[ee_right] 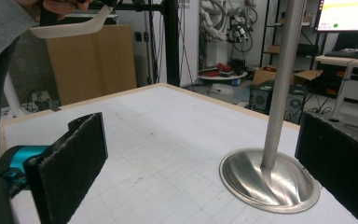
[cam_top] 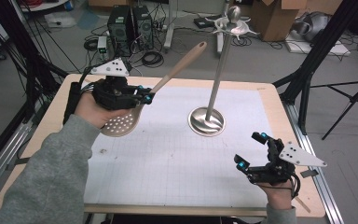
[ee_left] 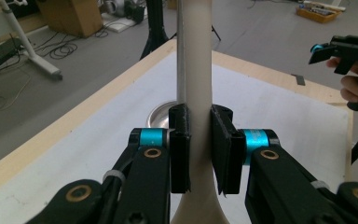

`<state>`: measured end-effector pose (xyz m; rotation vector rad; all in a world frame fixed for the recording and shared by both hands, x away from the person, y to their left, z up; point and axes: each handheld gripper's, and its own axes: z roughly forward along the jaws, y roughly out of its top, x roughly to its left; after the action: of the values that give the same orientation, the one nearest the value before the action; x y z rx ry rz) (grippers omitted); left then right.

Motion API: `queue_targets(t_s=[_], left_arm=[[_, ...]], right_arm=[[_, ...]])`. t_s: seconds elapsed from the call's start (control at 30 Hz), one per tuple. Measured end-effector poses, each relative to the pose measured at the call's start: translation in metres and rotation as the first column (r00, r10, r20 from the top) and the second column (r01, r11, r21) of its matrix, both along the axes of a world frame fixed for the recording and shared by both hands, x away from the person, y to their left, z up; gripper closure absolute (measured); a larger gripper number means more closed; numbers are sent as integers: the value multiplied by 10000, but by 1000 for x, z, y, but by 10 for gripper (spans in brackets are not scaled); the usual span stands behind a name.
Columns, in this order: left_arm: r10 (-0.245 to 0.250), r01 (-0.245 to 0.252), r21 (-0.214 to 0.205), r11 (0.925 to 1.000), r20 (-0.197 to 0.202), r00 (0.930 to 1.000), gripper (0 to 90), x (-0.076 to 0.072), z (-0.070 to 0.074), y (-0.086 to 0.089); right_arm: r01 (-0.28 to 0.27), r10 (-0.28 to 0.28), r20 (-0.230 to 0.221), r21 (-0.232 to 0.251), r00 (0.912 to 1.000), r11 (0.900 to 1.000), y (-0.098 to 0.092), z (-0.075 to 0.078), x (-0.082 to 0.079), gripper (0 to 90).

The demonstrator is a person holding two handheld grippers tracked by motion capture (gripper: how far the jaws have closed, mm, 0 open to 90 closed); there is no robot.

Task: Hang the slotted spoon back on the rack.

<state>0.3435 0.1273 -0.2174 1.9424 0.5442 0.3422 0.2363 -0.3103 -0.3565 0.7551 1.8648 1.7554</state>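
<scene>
A beige perforated spoon (cam_top: 121,123) with a long handle hangs above the left part of the table, its handle slanting up and to the right. My left gripper (cam_top: 145,98) is shut on it just above the bowl. In the left gripper view the pads (ee_left: 179,154) press on both sides of the handle (ee_left: 195,70). My right gripper (cam_top: 251,150) stands open near the table's front right, nothing between its jaws. A tall metal stand (cam_top: 219,70) with a round base and hooks at its top rises at mid table. In the right gripper view the stand (ee_right: 284,70) is ahead, and the spoon's bowl (ee_right: 70,28) shows at the upper left.
A white gridded mat (cam_top: 177,154) covers the wooden table (cam_top: 56,112). Beyond the far edge, computer towers (cam_top: 129,23), cables and cardboard boxes lie on the floor. Black frame legs (cam_top: 317,51) stand at both sides of the table.
</scene>
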Motion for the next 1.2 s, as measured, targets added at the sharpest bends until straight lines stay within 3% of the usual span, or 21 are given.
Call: queue_targets(t_s=[0.57,1.03,1.2], left_arm=[[7,11,-528,9986,346,9994,780,3,20,-3],[-289,302,-653,9974,216,9994,780,10,18,-10],[-359,367,-520,9980,157,9992,780,11,17,-12]], right_arm=[[-8,9,-117,91,9999,10000,0,-1,0,11],[65,-65,-2,83,10000,9999,-4,0,-1,11],[64,-64,-33,111,10000,9999,-4,0,-2,11]])
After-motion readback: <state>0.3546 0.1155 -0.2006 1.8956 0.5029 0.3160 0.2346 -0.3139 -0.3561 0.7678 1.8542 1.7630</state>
